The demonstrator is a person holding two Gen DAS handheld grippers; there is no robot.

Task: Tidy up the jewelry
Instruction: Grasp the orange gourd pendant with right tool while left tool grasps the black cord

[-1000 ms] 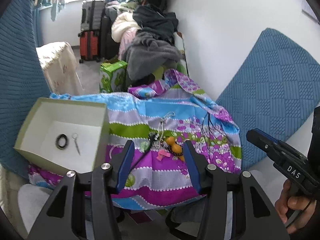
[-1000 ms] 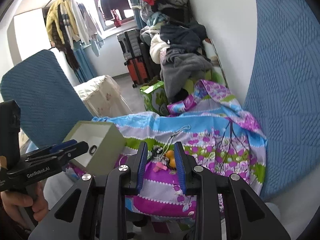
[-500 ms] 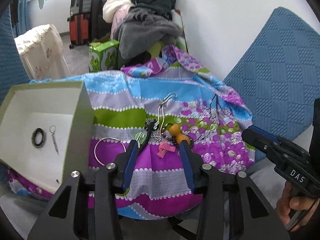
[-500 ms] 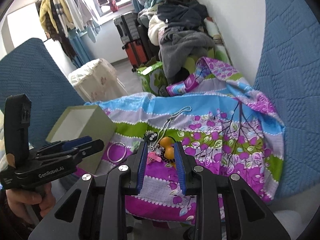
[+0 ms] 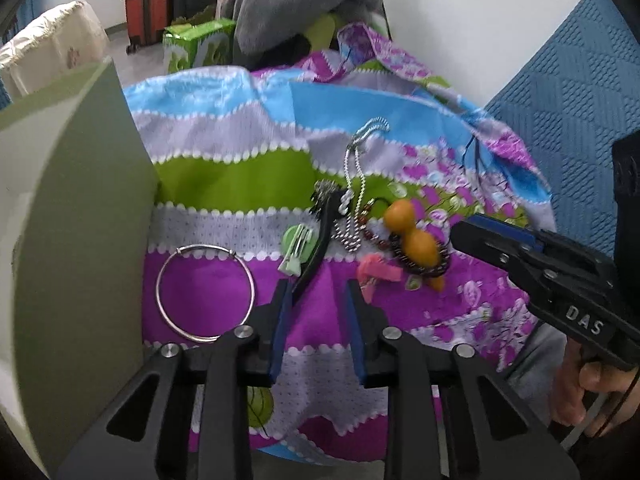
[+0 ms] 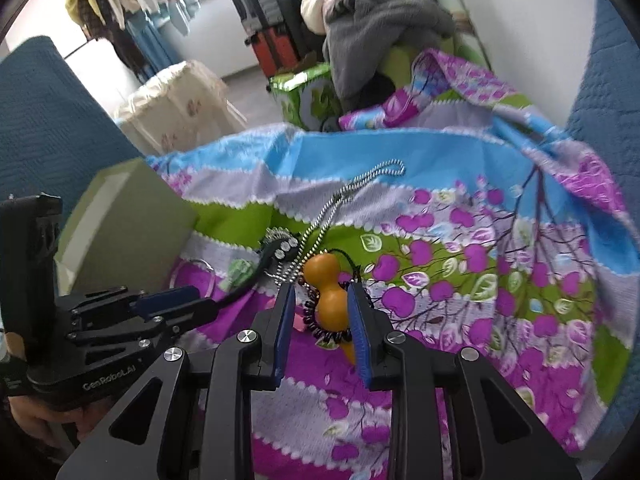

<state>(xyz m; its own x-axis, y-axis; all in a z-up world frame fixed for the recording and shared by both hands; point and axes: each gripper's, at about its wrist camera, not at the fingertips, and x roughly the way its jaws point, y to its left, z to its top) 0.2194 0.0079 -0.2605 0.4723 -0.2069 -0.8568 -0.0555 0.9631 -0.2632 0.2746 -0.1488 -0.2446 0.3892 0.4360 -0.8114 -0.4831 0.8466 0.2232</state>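
Jewelry lies in a heap on the patterned cloth (image 5: 224,184): a silver bangle (image 5: 204,292), a green clip (image 5: 298,248), a black strap (image 5: 320,240), a ball chain (image 5: 356,192), a pink clip (image 5: 378,272) and an orange gourd charm (image 5: 412,236) on a dark bead bracelet. My left gripper (image 5: 319,296) hovers low over the purple stripe, its jaws closing; the strap's end lies by the left finger, unpinched. My right gripper (image 6: 320,300) straddles the gourd (image 6: 330,304) with narrow jaws and a gap at the left pad. The green box (image 5: 80,200) stands left, its inside hidden.
A blue quilted cushion (image 5: 560,100) leans at the right, another (image 6: 40,120) at the left. Behind the cloth are a green carton (image 6: 308,96), piled clothes (image 6: 380,20) and suitcases (image 6: 272,12). A hand (image 5: 580,392) holds the right gripper's handle.
Both grippers have come down and closer to the jewelry heap. The left jaws have narrowed. The box's inside has slipped out of the left wrist view.
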